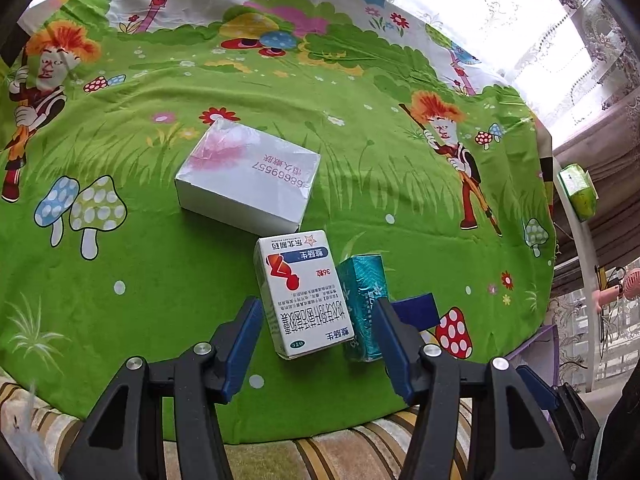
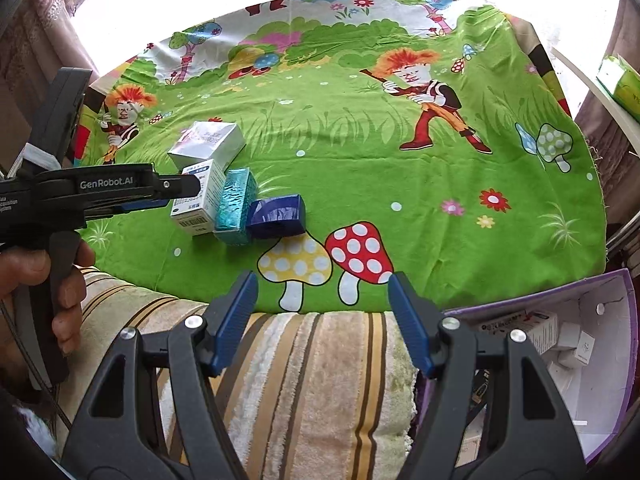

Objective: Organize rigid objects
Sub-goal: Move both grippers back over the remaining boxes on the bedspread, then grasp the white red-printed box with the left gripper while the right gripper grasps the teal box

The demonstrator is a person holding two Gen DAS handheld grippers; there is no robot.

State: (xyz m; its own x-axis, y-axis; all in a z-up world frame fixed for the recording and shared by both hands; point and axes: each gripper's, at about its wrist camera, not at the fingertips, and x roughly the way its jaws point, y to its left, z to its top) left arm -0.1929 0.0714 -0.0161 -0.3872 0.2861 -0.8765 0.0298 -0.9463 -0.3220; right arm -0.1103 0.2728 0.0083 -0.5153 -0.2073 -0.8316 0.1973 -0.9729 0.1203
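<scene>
Four boxes lie in a row on the green cartoon cloth (image 1: 360, 184). A white-silver box (image 1: 248, 174) is farthest. A white medicine box (image 1: 304, 296) lies nearer, with a teal foil box (image 1: 362, 308) touching its right side and a dark blue box (image 1: 416, 312) beyond that. My left gripper (image 1: 316, 340) is open, its jaws either side of the medicine and teal boxes. In the right wrist view the boxes sit left of centre: white-silver (image 2: 208, 144), medicine (image 2: 200, 204), teal (image 2: 236, 208), blue (image 2: 278, 216). My right gripper (image 2: 322, 308) is open and empty over the cloth's near edge.
A purple-edged open box (image 2: 580, 360) with small white cartons stands at the lower right. A striped plush cover (image 2: 320, 360) lies under the cloth's front edge. A green tissue pack (image 1: 578, 190) sits off the right side. Lace curtains hang behind.
</scene>
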